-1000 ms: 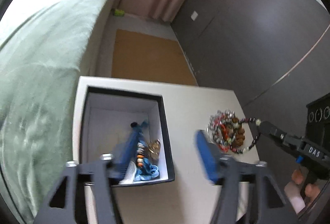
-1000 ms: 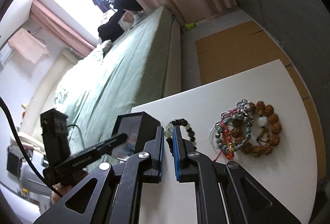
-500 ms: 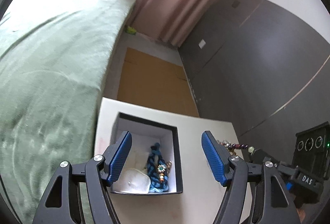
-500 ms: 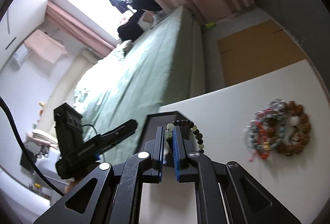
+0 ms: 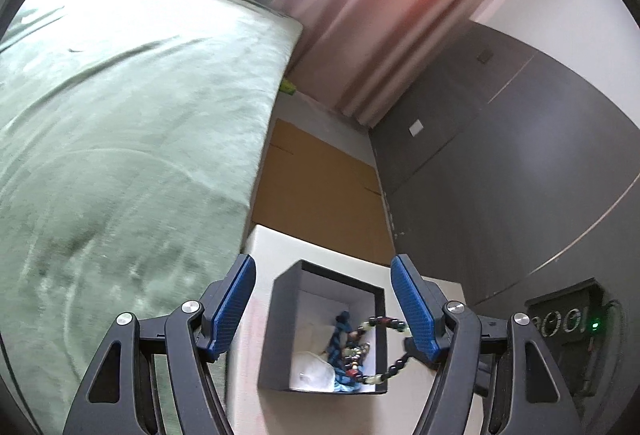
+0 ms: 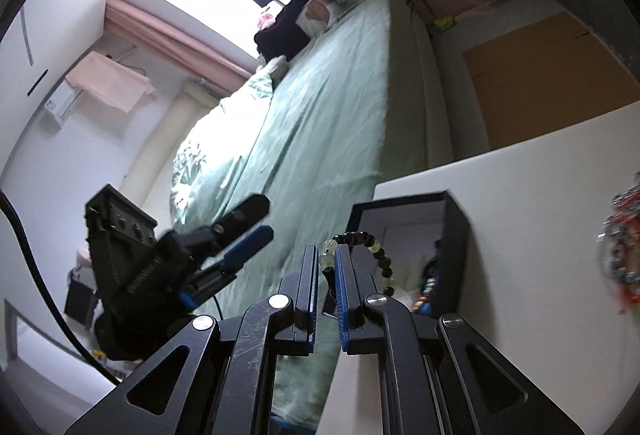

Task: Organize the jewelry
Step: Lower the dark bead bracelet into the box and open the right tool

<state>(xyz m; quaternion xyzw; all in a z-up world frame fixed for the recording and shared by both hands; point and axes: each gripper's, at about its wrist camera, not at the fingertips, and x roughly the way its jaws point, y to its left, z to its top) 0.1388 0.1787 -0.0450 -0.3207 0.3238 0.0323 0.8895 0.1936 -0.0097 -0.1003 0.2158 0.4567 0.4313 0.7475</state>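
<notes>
A black box (image 5: 280, 335) with a white inside stands on the white table (image 5: 276, 247); blue and beaded jewelry (image 5: 342, 351) lies in it. My right gripper (image 6: 327, 259) is shut on a dark and pale bead bracelet (image 6: 378, 255) and holds it over the box's (image 6: 456, 231) near edge. The bracelet (image 5: 386, 351) hangs over the box's right side in the left wrist view. My left gripper (image 5: 323, 299) is open and empty, raised above the box. A pile of bracelets (image 6: 622, 247) lies at the table's right.
A green bed (image 5: 120, 107) runs along the table's left side. A dark wall (image 5: 520, 163) and pink curtains (image 5: 372, 15) stand behind. Brown cardboard (image 5: 320, 191) lies on the floor beyond the table (image 6: 540, 195).
My right gripper carried the bracelet left from the pile to above the box. My left gripper rose out of the box and pulled back, open.
</notes>
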